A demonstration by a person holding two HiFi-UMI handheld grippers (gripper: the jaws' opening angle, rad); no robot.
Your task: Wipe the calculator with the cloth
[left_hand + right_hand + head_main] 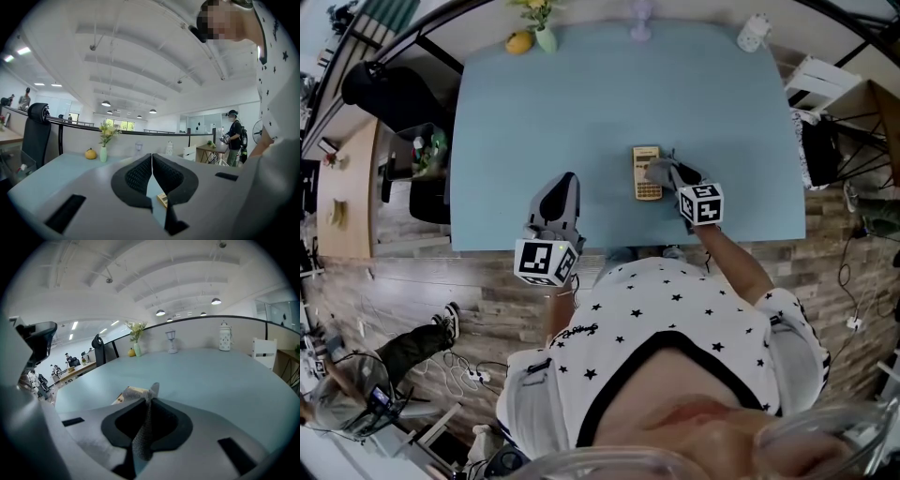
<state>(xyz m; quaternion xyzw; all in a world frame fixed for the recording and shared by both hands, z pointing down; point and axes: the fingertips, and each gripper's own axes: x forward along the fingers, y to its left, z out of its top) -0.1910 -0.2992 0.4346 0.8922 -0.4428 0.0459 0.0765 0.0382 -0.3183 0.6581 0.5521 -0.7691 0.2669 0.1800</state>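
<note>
A tan calculator (645,173) lies on the blue table (581,112), near its front edge. My right gripper (672,173) is shut on a grey cloth (660,170), which rests over the calculator's right side. In the right gripper view the cloth (143,427) runs up between the pads, with the calculator (132,393) just beyond it. My left gripper (566,181) hovers left of the calculator, shut with nothing in it. In the left gripper view its pads (140,174) meet, and a corner of the calculator (162,199) shows below them.
Along the table's far edge stand a yellow fruit (518,42), a vase of flowers (544,36), a small clear lamp (640,22) and a white lantern (753,33). A black chair (377,86) stands to the left of the table, a white one (821,84) to the right.
</note>
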